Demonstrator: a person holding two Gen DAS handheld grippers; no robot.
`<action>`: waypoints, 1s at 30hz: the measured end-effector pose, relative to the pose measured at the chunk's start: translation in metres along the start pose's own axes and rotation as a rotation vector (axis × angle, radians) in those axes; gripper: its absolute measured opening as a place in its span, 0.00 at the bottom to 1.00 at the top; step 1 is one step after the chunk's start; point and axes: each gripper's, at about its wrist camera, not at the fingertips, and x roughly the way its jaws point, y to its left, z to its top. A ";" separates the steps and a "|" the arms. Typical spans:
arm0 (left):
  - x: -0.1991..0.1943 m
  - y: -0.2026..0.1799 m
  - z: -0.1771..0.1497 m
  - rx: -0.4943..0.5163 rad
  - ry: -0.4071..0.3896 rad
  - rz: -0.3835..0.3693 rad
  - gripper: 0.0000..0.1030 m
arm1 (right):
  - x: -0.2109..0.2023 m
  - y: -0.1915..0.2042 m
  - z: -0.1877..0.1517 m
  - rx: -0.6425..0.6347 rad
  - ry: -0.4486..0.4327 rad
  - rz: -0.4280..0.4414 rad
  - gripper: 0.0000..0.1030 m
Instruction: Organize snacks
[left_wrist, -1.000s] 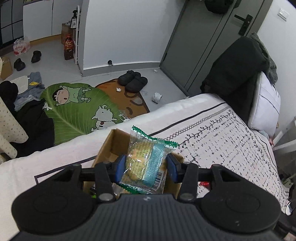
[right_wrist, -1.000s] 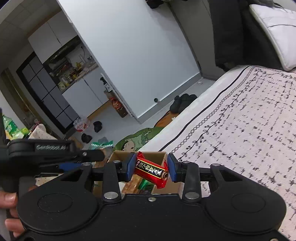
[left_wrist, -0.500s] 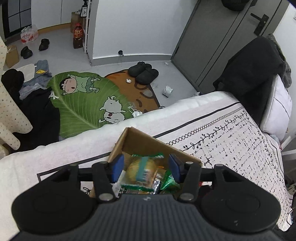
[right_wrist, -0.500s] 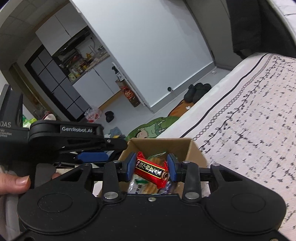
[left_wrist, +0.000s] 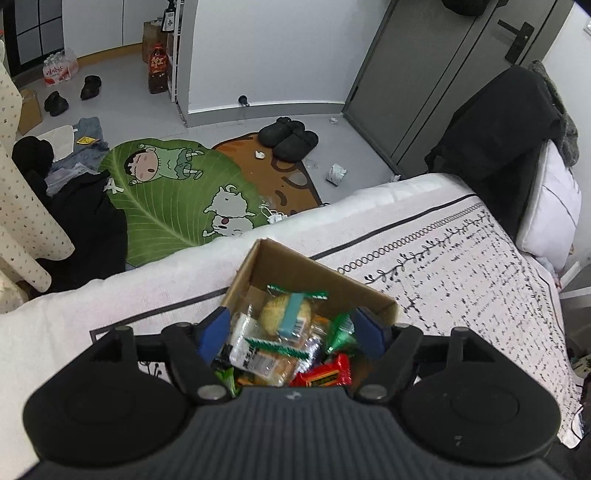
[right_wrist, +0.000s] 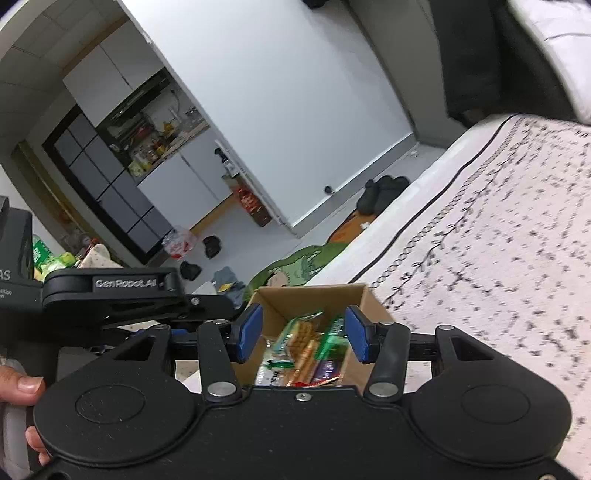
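cardboard box (left_wrist: 295, 271) full of snacks (left_wrist: 284, 332)

We see a brown cardboard box (left_wrist: 295, 266) at lower centre, holding a red wrapper (left_wrist: 325, 373) and a green-edged clear packet (left_wrist: 288, 314); the bed cover (left_wrist: 461, 280) is white with black print, and the leaf rug (left_wrist: 166, 192) at left is green.
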 end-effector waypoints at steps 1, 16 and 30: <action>-0.003 0.000 -0.002 0.002 -0.002 -0.003 0.71 | -0.006 0.000 0.000 0.003 -0.004 -0.009 0.48; -0.047 -0.009 -0.038 0.048 0.005 -0.043 0.79 | -0.062 0.011 -0.011 0.033 -0.023 -0.132 0.56; -0.091 -0.007 -0.068 0.119 -0.027 -0.094 0.87 | -0.120 0.035 -0.025 0.017 -0.077 -0.265 0.78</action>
